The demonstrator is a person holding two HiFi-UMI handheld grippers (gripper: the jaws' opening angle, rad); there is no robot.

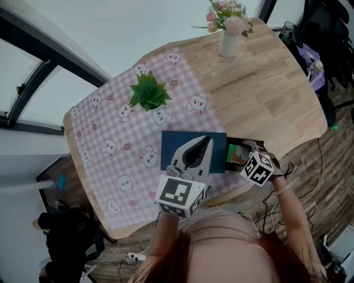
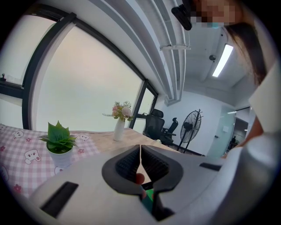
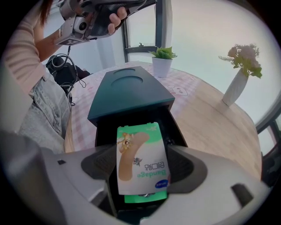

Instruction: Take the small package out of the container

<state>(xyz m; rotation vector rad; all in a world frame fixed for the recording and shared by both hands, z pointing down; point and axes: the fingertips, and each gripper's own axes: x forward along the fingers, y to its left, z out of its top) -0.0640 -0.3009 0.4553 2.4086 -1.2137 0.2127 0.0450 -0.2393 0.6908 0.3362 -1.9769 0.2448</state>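
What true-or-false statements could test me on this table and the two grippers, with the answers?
1. The potted plant stands on the checked cloth. True.
2. The vase is empty. False: it holds flowers.
3. A bandage package sits between the jaws of the right gripper. True.
4. The jaws of the left gripper gape wide. False: they are together.

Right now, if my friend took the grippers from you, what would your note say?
Left gripper: jaws shut, held over the teal container.
Right gripper: jaws closed on the small package, at the container's open drawer.
Done: drawer open, package gripped.
Left: lift the package clear and set it on the table.
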